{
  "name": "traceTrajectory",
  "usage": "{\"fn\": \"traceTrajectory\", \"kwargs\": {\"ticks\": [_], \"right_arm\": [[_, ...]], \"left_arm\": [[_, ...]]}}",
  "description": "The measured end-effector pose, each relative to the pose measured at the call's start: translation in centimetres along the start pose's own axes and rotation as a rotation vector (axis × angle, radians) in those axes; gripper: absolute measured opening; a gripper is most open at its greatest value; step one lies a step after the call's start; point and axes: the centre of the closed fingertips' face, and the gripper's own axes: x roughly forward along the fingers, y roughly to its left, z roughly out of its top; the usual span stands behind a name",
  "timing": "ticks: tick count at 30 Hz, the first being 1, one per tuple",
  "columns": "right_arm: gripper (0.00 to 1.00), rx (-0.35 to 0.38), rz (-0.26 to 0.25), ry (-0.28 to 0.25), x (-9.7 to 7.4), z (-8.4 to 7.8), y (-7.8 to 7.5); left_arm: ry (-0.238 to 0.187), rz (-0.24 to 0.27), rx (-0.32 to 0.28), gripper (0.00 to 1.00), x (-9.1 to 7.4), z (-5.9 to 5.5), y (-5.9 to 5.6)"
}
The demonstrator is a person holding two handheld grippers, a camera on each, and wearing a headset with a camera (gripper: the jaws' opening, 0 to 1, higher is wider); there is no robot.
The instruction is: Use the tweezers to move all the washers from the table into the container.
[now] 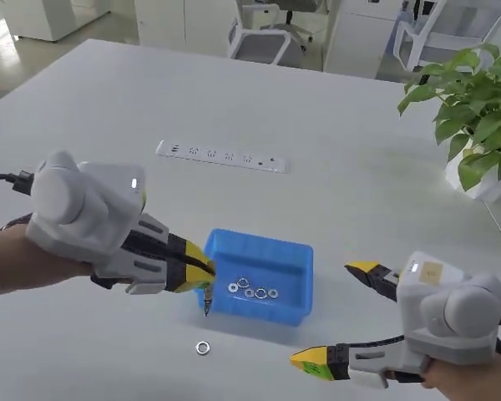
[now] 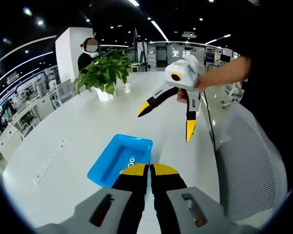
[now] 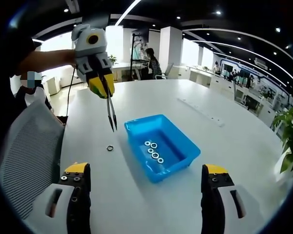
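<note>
A blue container sits near the table's front and holds several washers. One washer lies on the table just in front of it. My left gripper is shut on thin tweezers, whose tip hangs just left of the container's front corner, above the loose washer. In the right gripper view the tweezers point down beside the container, close to the loose washer. My right gripper stands open to the right of the container, holding nothing.
A white power strip lies further back on the table. A potted plant stands at the right edge. Office chairs are beyond the far edge. A grey mesh chair is close to the table's near side.
</note>
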Motion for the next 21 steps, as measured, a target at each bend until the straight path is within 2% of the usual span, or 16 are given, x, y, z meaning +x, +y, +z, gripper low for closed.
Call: {"fn": "traceTrajectory", "kwargs": {"ticks": [4, 8, 21], "right_arm": [[0.94, -0.002, 0.003, 0.009, 0.1, -0.3, 0.1], [0.94, -0.010, 0.007, 0.010, 0.1, -0.4, 0.3], [0.92, -0.009, 0.019, 0.018, 0.3, -1.0, 0.8]], "left_arm": [[-0.011, -0.004, -0.002, 0.07, 0.3, -0.3, -0.4], [-0.010, -0.009, -0.009, 0.07, 0.7, -1.0, -0.9], [-0.009, -0.025, -0.036, 0.07, 1.4, -2.2, -1.8]]}}
